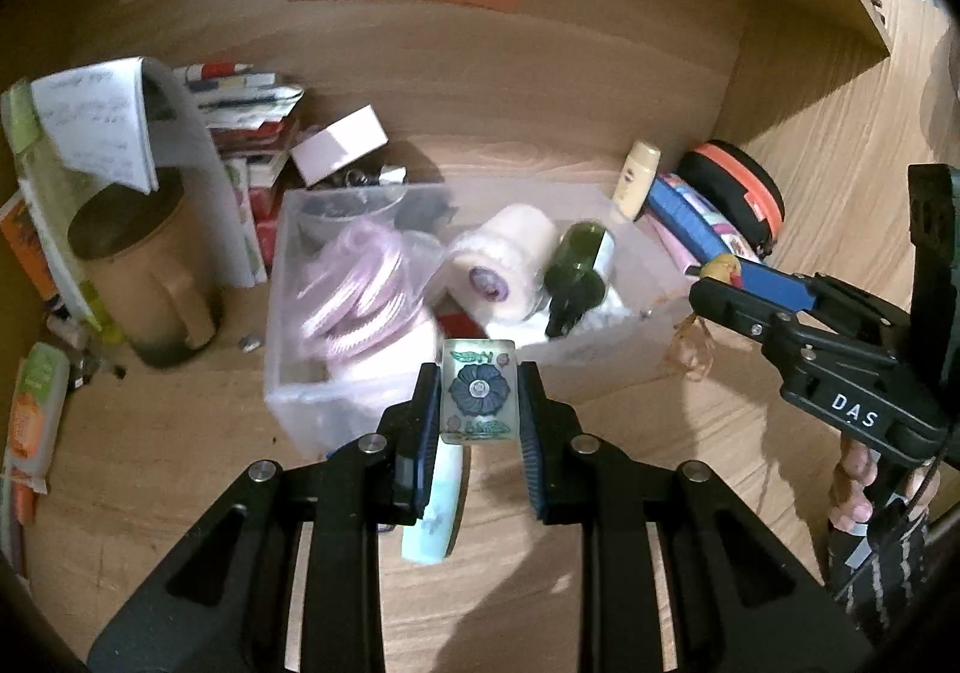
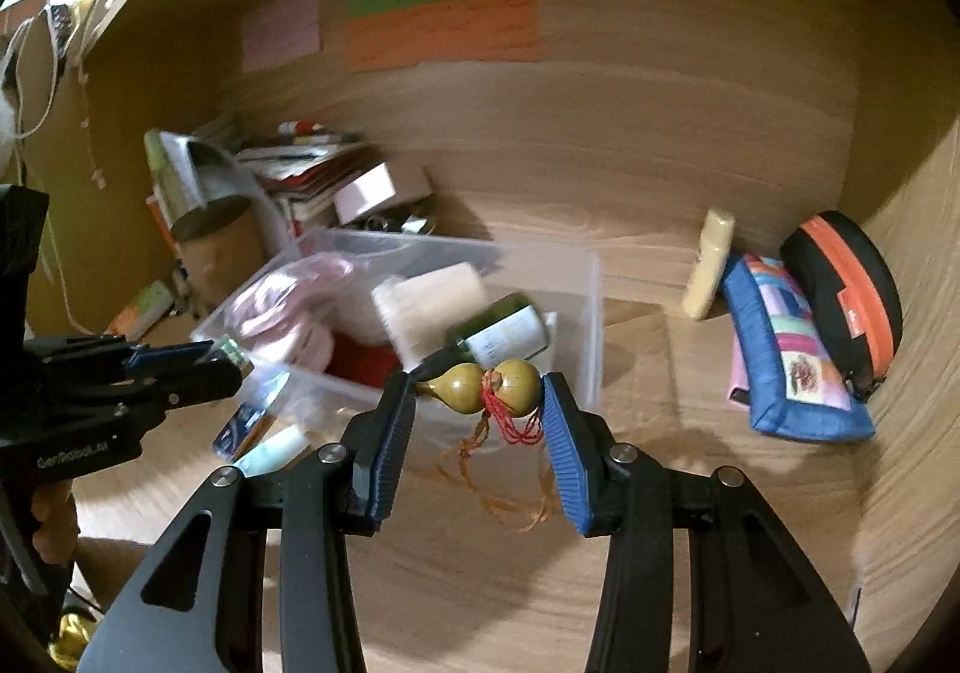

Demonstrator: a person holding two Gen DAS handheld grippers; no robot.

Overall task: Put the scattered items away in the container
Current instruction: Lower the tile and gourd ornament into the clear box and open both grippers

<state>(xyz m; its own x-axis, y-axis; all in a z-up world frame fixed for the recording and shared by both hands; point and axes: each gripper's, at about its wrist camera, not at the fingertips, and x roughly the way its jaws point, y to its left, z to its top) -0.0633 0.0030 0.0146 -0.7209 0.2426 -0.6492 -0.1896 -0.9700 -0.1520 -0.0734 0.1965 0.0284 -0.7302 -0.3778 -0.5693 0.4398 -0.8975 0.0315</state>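
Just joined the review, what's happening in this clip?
A person is tidying a wooden desk into a clear plastic bin. The left gripper is shut on a clear flower-printed block. The right gripper is shut on a yellow-green gourd charm with red tassel. Both are held near the bin's front edge, not yet dropped in.

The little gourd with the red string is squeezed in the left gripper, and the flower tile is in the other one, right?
Not quite. The gourd with the red string is squeezed in the right gripper, as the right wrist view shows. The flower tile is in the other one, the left gripper, seen in the left wrist view.
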